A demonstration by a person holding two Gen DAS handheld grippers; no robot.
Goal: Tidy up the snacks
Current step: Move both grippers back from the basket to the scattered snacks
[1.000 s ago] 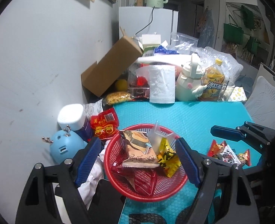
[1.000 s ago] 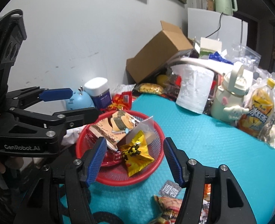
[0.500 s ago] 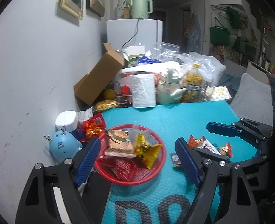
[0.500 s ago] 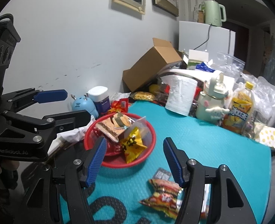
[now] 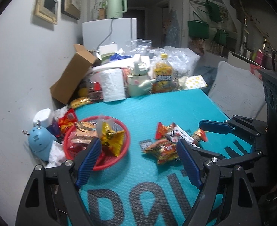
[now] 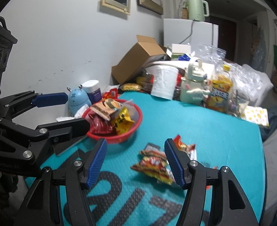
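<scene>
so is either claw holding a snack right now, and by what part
Nothing is held. The left claw and right claw both stand open and empty above the mat, with the loose snack packets lying untouched.

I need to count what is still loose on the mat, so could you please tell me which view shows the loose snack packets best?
The left wrist view: the loose packets lie spread out, mostly clear of its fingers. In the right wrist view the same packets are blurred, and one finger covers part of them.

Filled red basket (image 5: 126, 138) beside loose snack packets (image 5: 164, 147)
</scene>
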